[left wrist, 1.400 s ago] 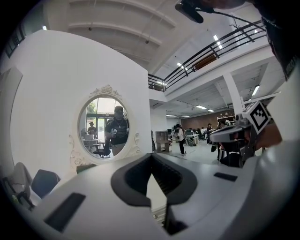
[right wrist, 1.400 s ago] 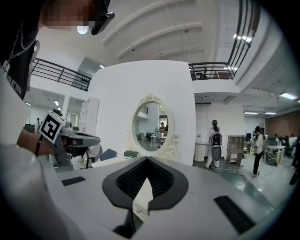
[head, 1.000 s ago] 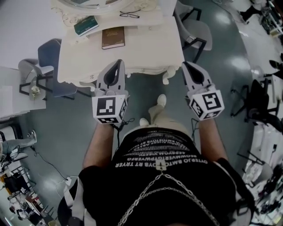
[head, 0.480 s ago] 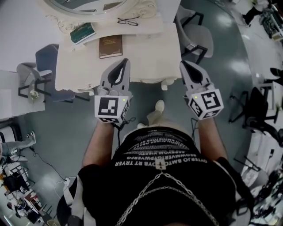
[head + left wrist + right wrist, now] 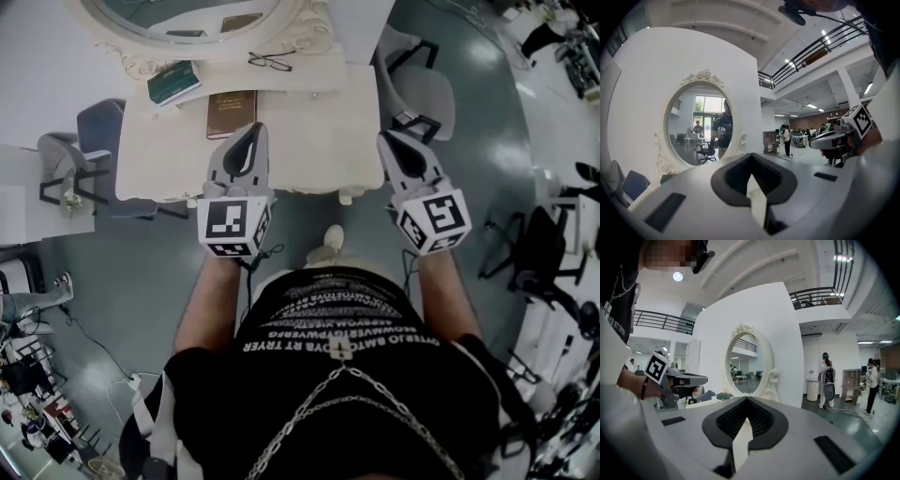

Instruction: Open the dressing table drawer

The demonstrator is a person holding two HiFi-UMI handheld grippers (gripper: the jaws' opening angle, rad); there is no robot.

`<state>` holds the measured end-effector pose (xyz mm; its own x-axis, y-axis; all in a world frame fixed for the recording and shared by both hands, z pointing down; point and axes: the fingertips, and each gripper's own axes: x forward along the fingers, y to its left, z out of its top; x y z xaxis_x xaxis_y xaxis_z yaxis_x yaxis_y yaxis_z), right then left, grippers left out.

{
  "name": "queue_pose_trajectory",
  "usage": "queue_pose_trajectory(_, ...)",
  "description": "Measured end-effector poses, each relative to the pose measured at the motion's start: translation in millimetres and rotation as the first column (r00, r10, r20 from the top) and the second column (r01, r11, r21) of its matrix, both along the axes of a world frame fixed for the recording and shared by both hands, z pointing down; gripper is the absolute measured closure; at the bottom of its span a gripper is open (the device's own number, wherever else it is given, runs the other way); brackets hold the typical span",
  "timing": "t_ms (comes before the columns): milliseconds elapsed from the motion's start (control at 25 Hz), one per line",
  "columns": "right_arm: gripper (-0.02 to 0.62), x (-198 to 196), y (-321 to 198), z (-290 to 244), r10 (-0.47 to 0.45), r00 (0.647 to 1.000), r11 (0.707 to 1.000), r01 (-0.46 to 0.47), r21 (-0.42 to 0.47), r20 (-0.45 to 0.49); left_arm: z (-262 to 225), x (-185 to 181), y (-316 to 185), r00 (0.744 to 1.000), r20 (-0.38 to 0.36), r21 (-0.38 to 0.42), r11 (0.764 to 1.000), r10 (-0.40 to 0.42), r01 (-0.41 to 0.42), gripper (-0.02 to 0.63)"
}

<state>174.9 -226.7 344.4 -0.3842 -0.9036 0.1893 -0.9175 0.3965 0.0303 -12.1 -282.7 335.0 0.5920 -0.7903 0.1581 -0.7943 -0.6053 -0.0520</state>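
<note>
The cream dressing table (image 5: 309, 131) stands ahead of me, its oval mirror (image 5: 187, 14) at the back. From above I see only its top and scalloped front edge; the drawer front is hidden. My left gripper (image 5: 247, 139) hovers over the table's front edge, jaws shut and holding nothing. My right gripper (image 5: 388, 142) hangs just off the table's right front corner, also shut and holding nothing. In the left gripper view the shut jaws (image 5: 751, 155) point at the mirror (image 5: 698, 126). The right gripper view shows its shut jaws (image 5: 746, 399) aimed at the mirror (image 5: 747, 362).
A brown book (image 5: 230, 112), a green book (image 5: 173, 82) and glasses (image 5: 270, 62) lie on the tabletop. A blue chair (image 5: 98, 127) stands at the table's left and a grey chair (image 5: 422, 84) at its right. People (image 5: 827, 380) stand far off.
Both grippers have moved forward together toward the dressing table; the table now sits nearer in the head view, and the left gripper's tips reach over its front edge. Jaws stayed shut.
</note>
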Motion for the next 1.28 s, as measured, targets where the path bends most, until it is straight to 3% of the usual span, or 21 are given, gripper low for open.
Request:
queue_pose_trajectory(280, 0.594, 25.5, -39.1, 0.1, -0.061, 0.998, 0.998, 0.061, 0.007, 0.012, -5.7, 17.8, -27.8, 0.997, 0.002, 0.021, 0.997, -0.074, 0.074, 0.601)
queue_pose_trajectory(600, 0.594, 33.5, -76.4, 29.8, -0.16, 0.986, 0.985, 0.163, -0.049, 0.054, 8.8, 19.4, -35.6, 0.983, 0.036, 0.009, 0.984, -0.179, 0.179, 0.601)
queue_pose_trajectory(800, 0.594, 20.2, -85.6, 63.0, -0.185, 0.98, 0.971, 0.193, -0.139, 0.071, 17.0, 3.2, -30.6, 0.975, 0.065, -0.011, 0.977, -0.214, 0.215, 0.601)
queue_pose_trajectory(1000, 0.588, 7.7, -89.9, 115.4, -0.199, 0.98, 0.942, 0.198, -0.271, 0.024, 31.0, -8.4, -34.6, 0.968, 0.063, -0.031, 0.969, -0.241, 0.243, 0.601)
queue_pose_trajectory(1120, 0.5, 2.9, -85.8, 142.6, -0.198, 0.98, 0.916, 0.196, -0.351, 0.03, 38.1, -4.5, -34.2, 0.972, 0.071, -0.043, 0.973, -0.224, 0.228, 0.601)
queue_pose_trajectory(1280, 0.491, -0.7, -90.6, 168.6, -0.177, 0.984, 0.89, 0.173, -0.421, 0.03, 37.8, -1.4, -50.4, 0.977, 0.07, -0.036, 0.978, -0.202, 0.205, 0.601)
